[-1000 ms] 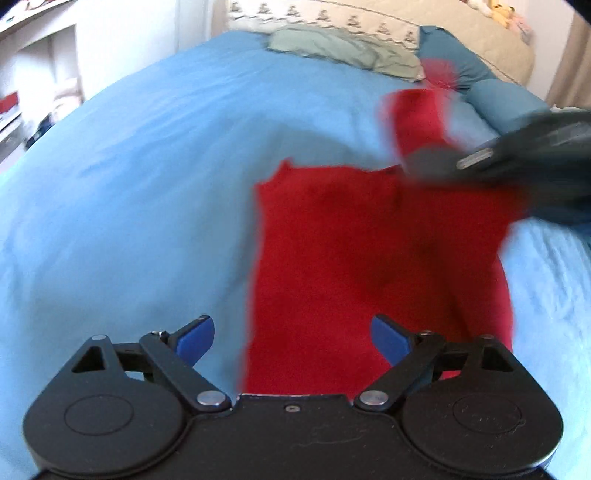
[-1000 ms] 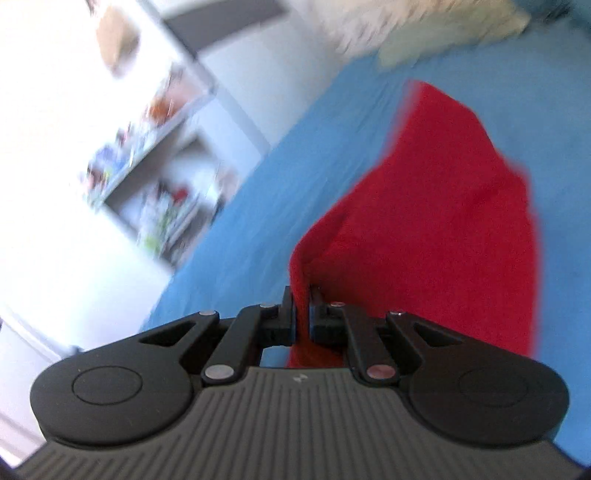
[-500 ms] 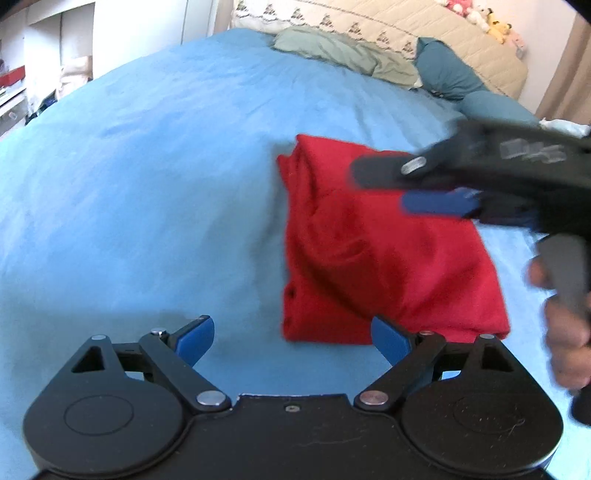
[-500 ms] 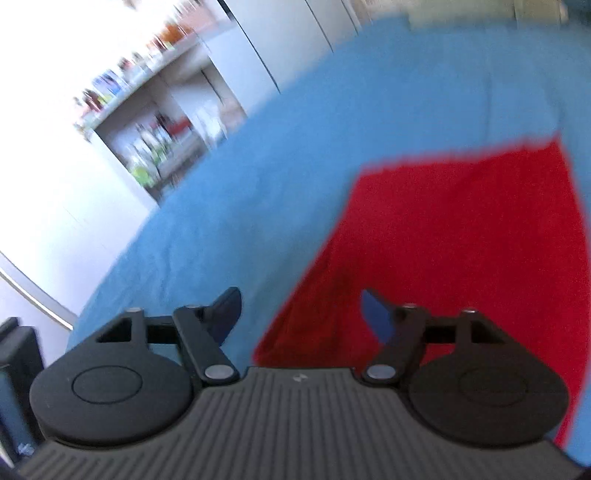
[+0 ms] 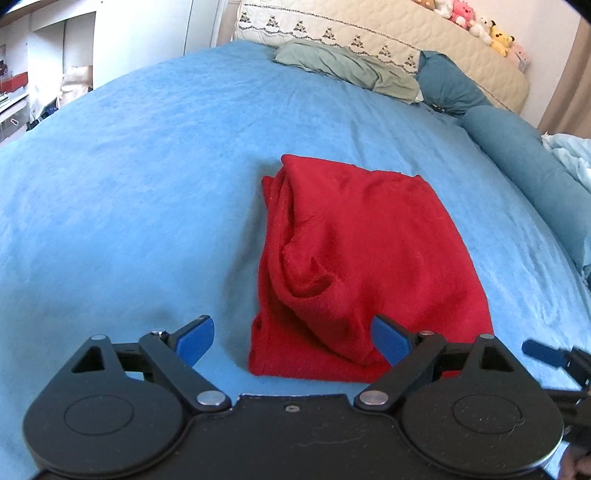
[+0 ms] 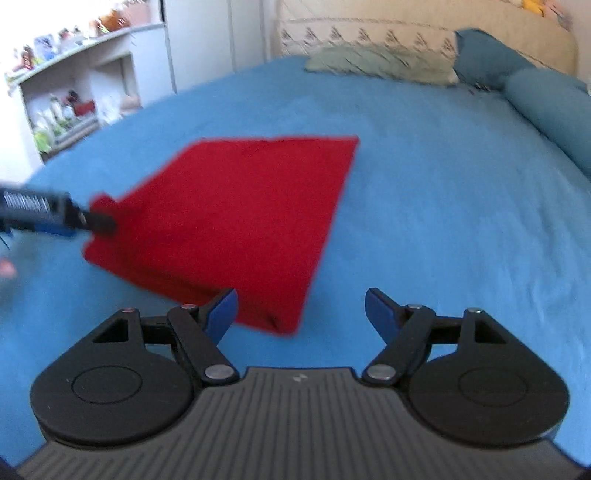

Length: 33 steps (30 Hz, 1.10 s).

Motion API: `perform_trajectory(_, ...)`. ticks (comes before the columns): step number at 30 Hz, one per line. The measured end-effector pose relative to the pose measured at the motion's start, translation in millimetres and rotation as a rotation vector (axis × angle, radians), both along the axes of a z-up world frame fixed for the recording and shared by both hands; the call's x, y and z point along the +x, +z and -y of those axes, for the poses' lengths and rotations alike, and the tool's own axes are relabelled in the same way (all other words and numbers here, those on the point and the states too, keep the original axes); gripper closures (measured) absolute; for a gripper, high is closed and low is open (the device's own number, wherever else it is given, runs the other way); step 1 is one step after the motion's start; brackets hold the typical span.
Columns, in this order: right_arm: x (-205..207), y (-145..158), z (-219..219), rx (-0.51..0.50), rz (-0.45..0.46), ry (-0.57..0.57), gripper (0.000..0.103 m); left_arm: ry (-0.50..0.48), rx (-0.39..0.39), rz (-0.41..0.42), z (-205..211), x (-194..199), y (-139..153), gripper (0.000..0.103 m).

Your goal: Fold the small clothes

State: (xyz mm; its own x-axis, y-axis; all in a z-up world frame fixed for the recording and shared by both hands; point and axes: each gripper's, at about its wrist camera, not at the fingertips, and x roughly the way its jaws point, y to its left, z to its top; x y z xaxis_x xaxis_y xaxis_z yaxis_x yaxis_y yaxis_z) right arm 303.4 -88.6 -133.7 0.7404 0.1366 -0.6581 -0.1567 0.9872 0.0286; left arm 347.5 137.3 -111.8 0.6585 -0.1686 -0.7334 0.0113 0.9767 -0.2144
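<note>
A red garment [image 5: 362, 266] lies folded on the blue bedspread [image 5: 129, 206], with thick creases along its left edge. It also shows in the right wrist view [image 6: 240, 218]. My left gripper [image 5: 293, 341] is open and empty, just short of the garment's near edge. My right gripper [image 6: 301, 310] is open and empty, above the garment's near right corner. One blue fingertip [image 5: 543, 354] of the right gripper shows at the right of the left wrist view. The left gripper's tip [image 6: 55, 216] shows blurred at the left of the right wrist view.
A green pillow [image 5: 343, 68], dark blue pillows [image 5: 447, 86] and a blue bolster [image 5: 528, 158] lie at the head and right side of the bed. A quilted headboard [image 5: 388, 37] carries plush toys [image 5: 476, 22]. White shelves [image 6: 70, 107] stand to the left.
My right gripper was shut on a raised part of the red garment, laid it over, opened and drew back to the near right. The garment now lies folded. My left gripper stayed open.
</note>
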Motion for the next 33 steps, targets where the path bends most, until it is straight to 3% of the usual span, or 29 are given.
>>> perform_trajectory(6, 11.9, -19.9, -2.1, -0.025, -0.009, -0.065, 0.014, 0.038, -0.004, -0.004, -3.2, 10.6, -4.3, 0.009)
perform_trajectory(11, 8.4, -23.9, 22.6, -0.008, -0.002, -0.171, 0.012, 0.108, 0.076, -0.031, -20.5, 13.2, -15.4, 0.007)
perform_trajectory(14, 6.8, -31.6, 28.9, 0.017, -0.004, -0.159, 0.012, 0.076, 0.089, -0.073, -27.5, 8.8, -32.8, 0.007)
perform_trajectory(17, 5.4, -30.5, 27.1, 0.002, 0.003, -0.140, 0.011, 0.034, 0.197, -0.052, -12.5, 4.6, -34.4, 0.007)
perform_trajectory(20, 2.5, -26.1, 32.2, 0.001, -0.015, -0.103, 0.011, 0.048, 0.183, -0.073, -15.2, 6.1, -31.8, 0.007)
perform_trajectory(23, 1.1, -14.4, 44.0, 0.030, -0.050, -0.055, 0.010, 0.059, 0.154, -0.063, -19.7, -0.4, -13.6, 0.008)
perform_trajectory(25, 0.0, 2.3, 58.7, 0.100, -0.067, -0.007, 0.010, 0.089, 0.151, -0.006, -21.8, -4.3, 10.1, 0.008)
perform_trajectory(27, 5.3, 26.9, 72.2, 0.154, -0.070, 0.014, 0.008, 0.101, 0.097, 0.050, -24.0, -3.2, 35.2, 0.001)
perform_trajectory(29, 13.2, 49.6, 73.6, 0.140, -0.048, 0.037, 0.000, 0.103, 0.014, 0.092, -26.4, 6.0, 60.0, 0.000)
perform_trajectory(31, 24.8, 72.3, 65.7, 0.092, -0.028, 0.070, 0.000, 0.122, -0.051, 0.089, -30.5, 22.5, 76.3, 0.000)
perform_trajectory(33, 43.9, 86.8, 63.1, 0.133, -0.062, 0.087, 0.000, 0.176, -0.035, 0.075, -31.2, 39.3, 87.2, 0.000)
